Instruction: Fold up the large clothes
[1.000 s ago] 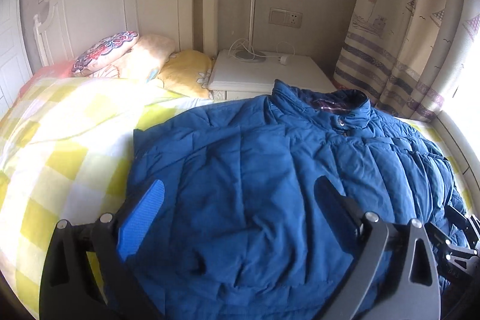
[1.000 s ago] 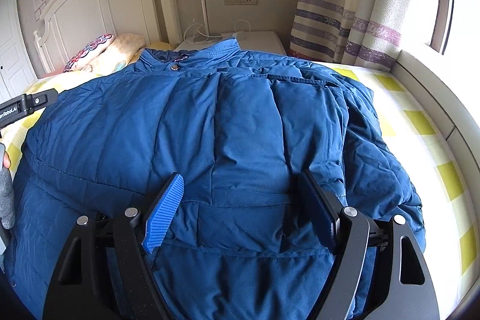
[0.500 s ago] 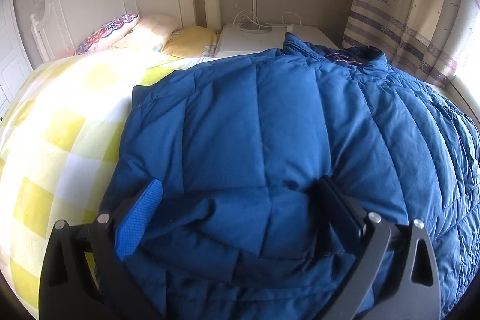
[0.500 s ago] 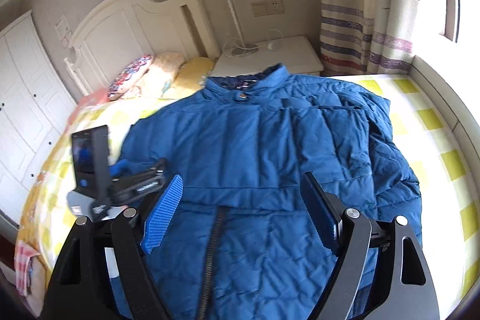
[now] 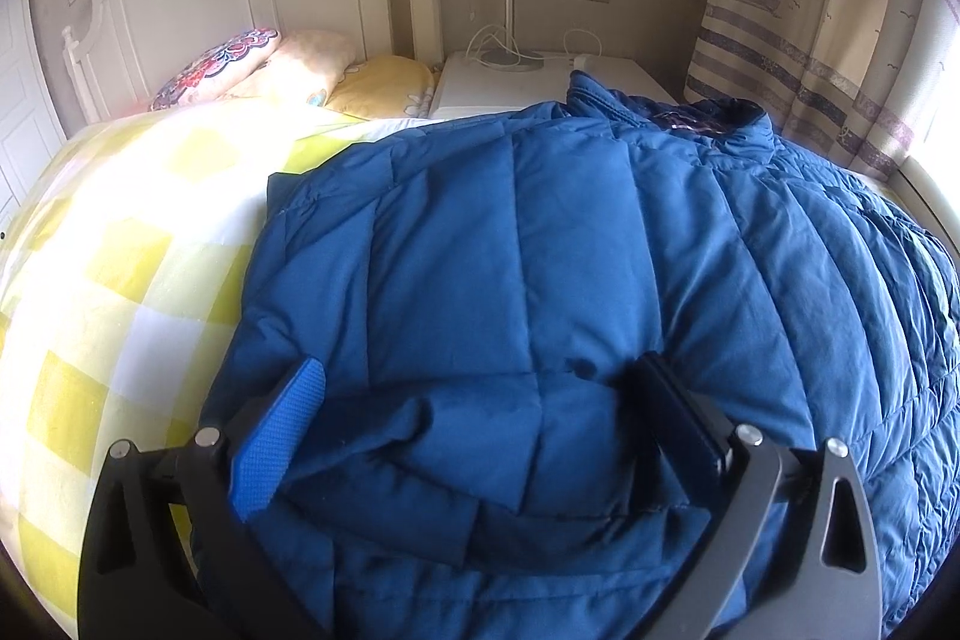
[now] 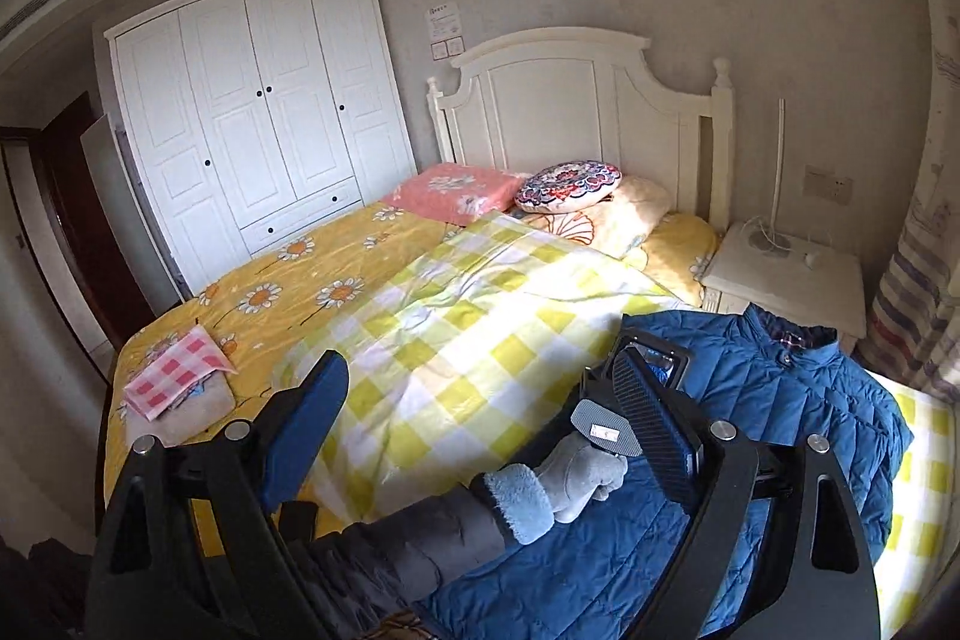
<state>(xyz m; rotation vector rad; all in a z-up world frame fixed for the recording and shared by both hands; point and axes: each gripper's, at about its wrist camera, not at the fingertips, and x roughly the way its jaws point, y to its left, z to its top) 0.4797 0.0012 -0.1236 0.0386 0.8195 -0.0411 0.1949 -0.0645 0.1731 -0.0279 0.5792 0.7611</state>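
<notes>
Puffy blue quilted jacket lies spread along the bed's window-side edge on the yellow checked cover, one side laid over, further folds seemingly left; left gripper gapes over its near hem, right gripper, just opening, holds nothing above

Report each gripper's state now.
Left gripper: open, jaws either side of a jacket fold.
Right gripper: open, just been opening, nothing between.

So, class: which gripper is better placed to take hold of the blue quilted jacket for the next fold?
Left. The left gripper straddles the blue quilted jacket, jaws wide. The right gripper hangs open and empty, facing the yellow checked blanket.
</notes>
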